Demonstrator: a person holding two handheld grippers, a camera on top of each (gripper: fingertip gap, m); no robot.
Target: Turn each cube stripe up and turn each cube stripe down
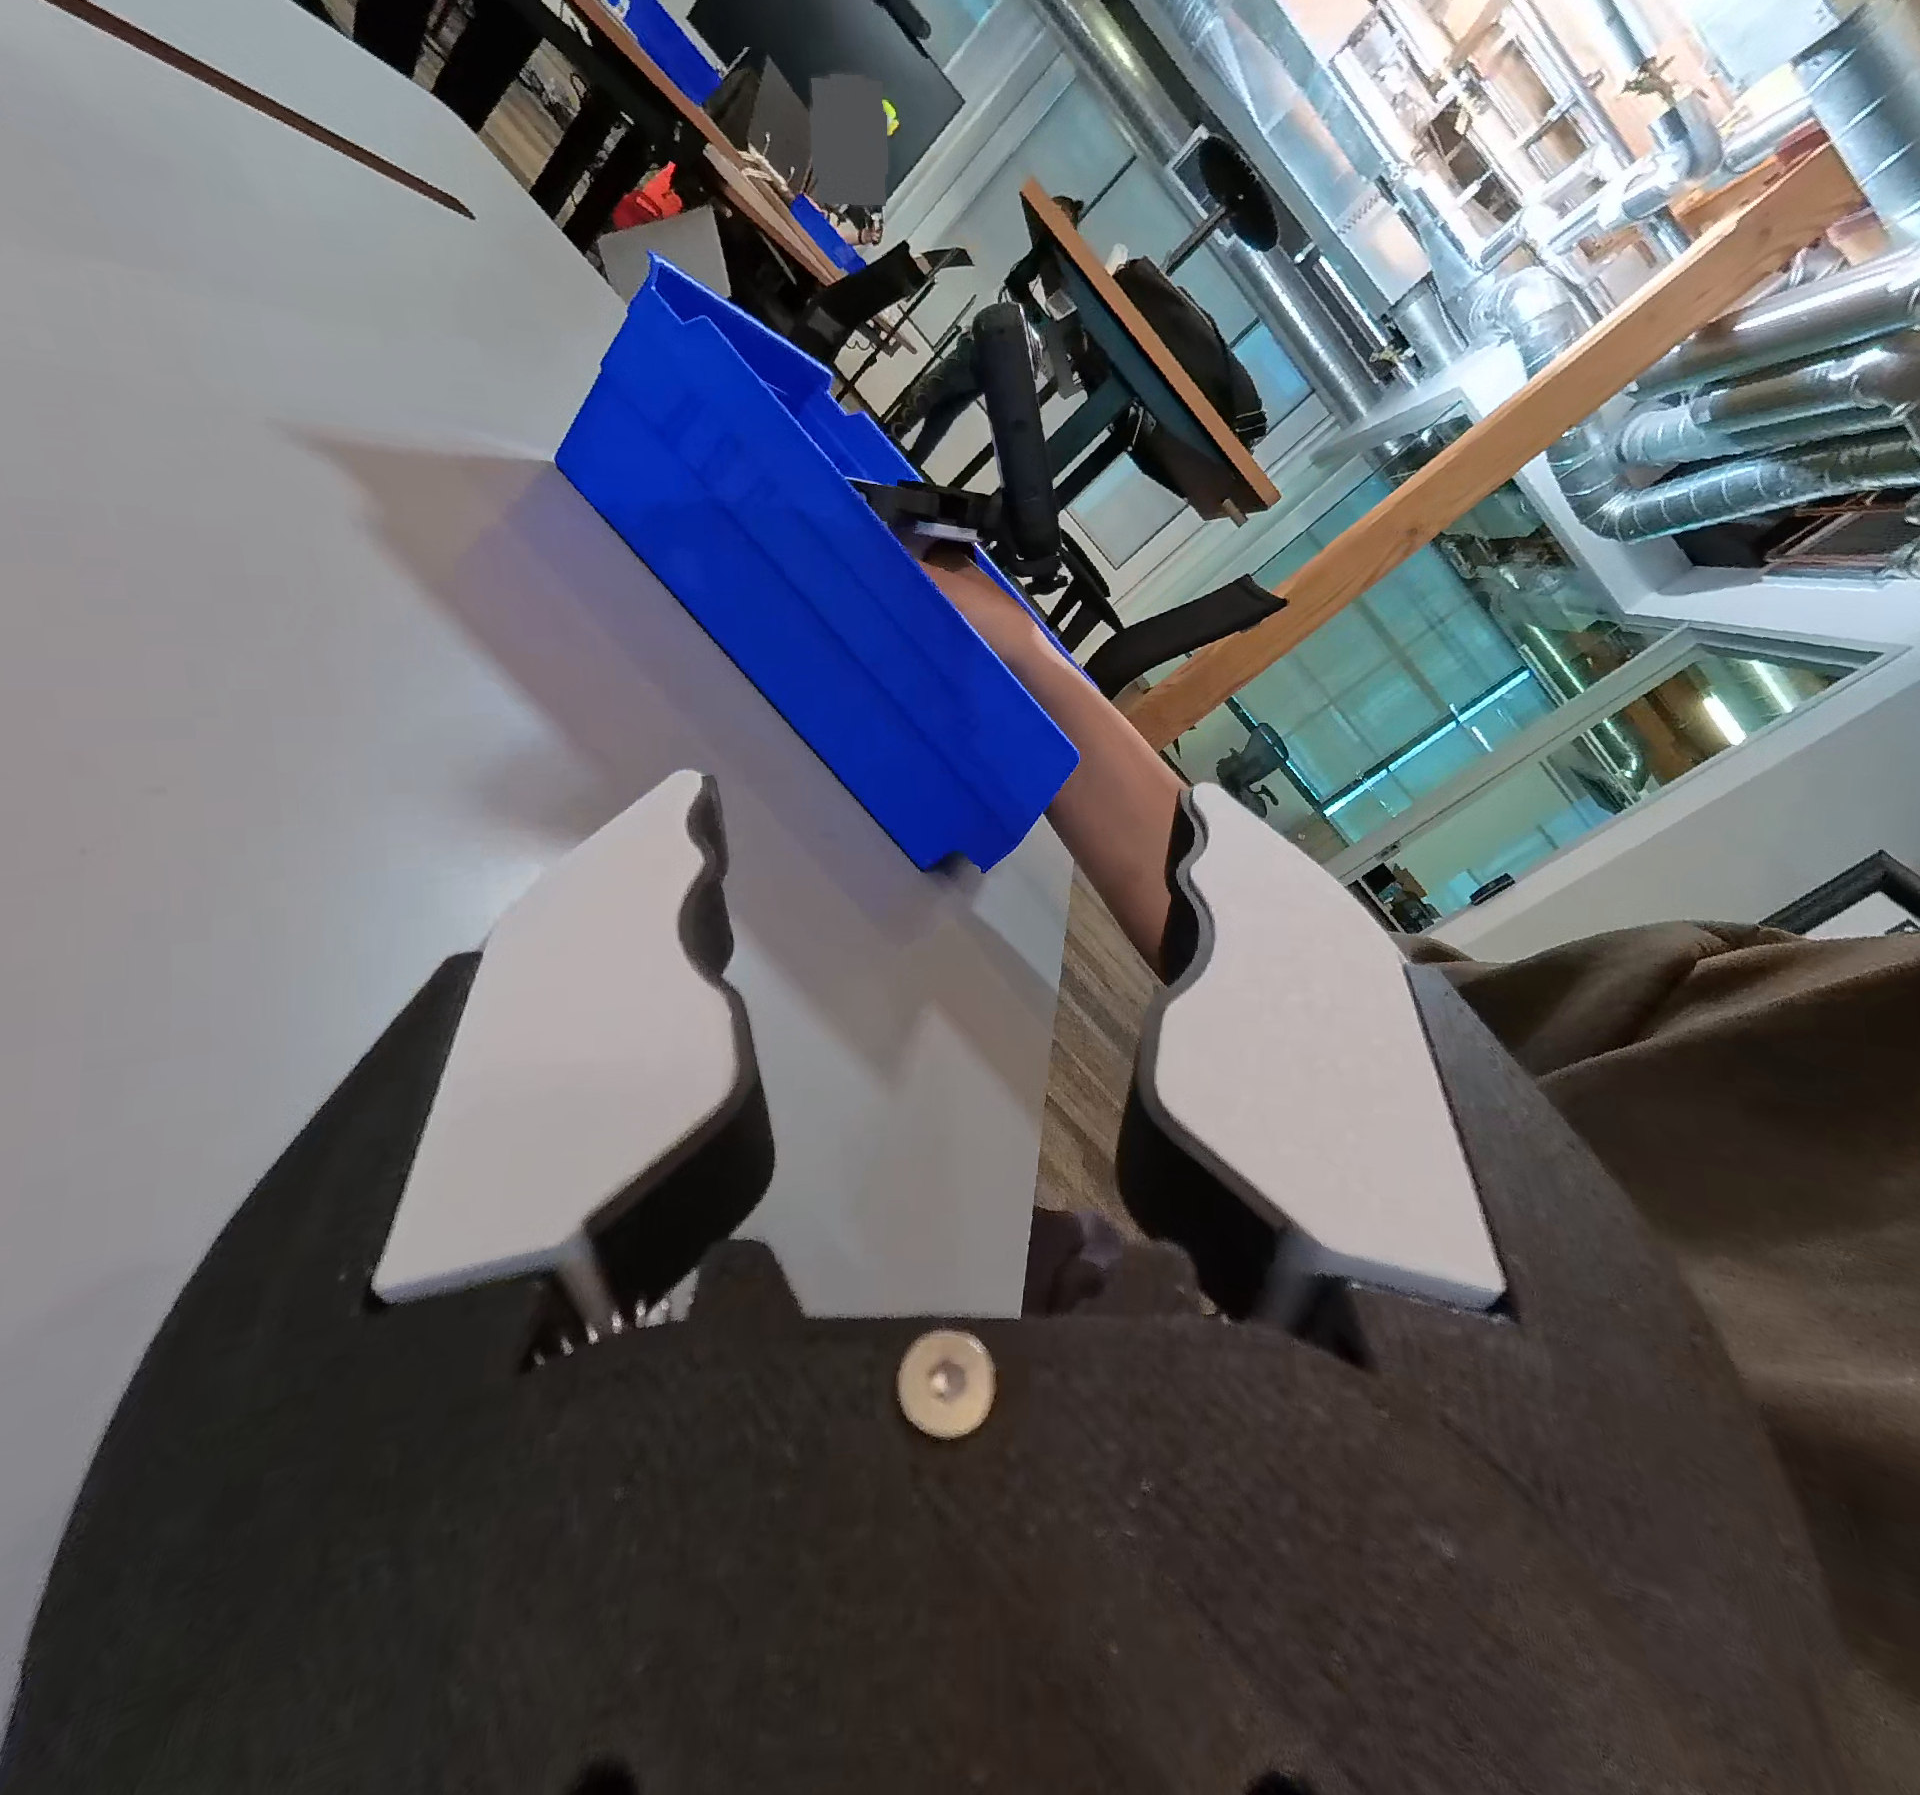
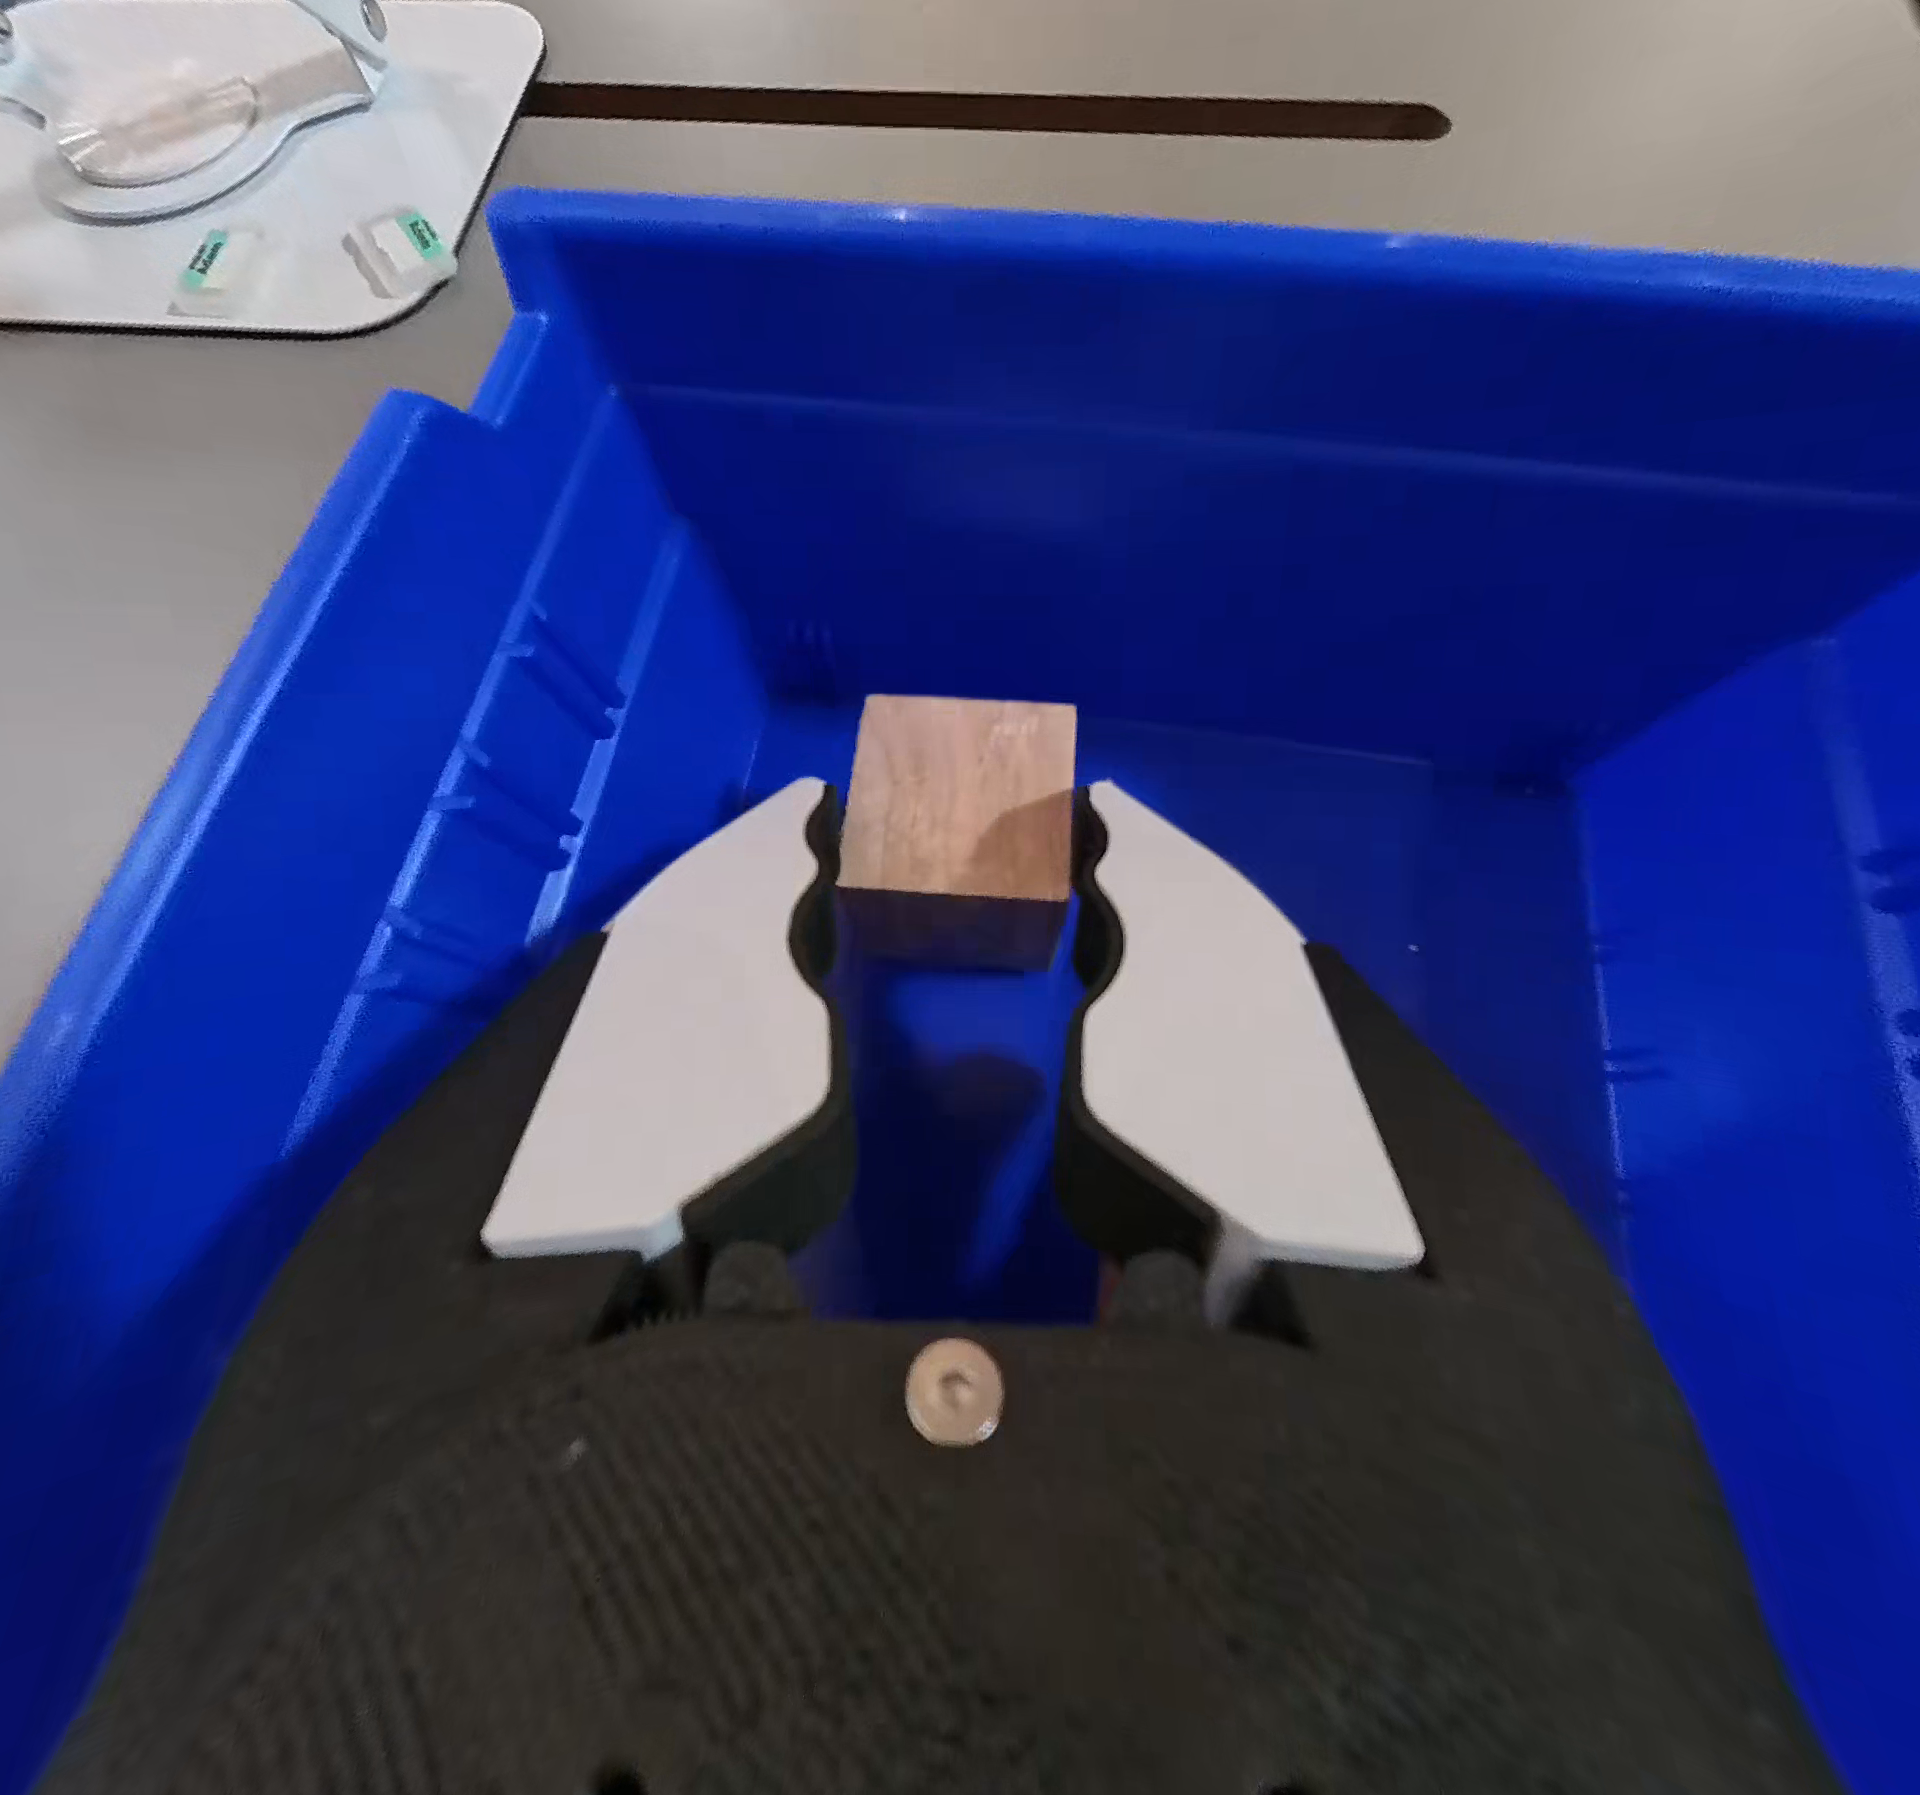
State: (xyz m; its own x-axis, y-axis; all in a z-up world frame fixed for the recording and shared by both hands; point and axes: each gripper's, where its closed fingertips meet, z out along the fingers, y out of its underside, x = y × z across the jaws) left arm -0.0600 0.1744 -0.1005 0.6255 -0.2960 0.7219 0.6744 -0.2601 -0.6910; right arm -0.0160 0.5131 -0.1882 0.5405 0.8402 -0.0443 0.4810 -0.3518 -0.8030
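The right claw is inside the blue bin and is clamped on a small wooden cube, one finger on each side of it. The cube looks lifted a little off the bin floor, close to the bin's far wall. No stripe shows on the faces I can see, so I cannot tell which way the stripe points.

The left claw is outside the blue bin, down low beside the near end of it. Its fingers are wide apart and hold nothing.

I think the step now is to turn the cube over. To do it well, keep the squeeze firm so the cube does not slip, lift it a bit more above the bin floor, roll the wrist slowly, then set the cube down flat before letting go.

The walls of the bin stand close around the claw. The far wall is just past the cube, and the left wall has little ribs, so a big swing could bump them. The cube could also twist in the grip, since only two sides are held.

Outside the bin, on the grey worktop, a white stand sits past the bin's far left corner. A long dark slot in the worktop runs behind the bin. Neither one is in the way.
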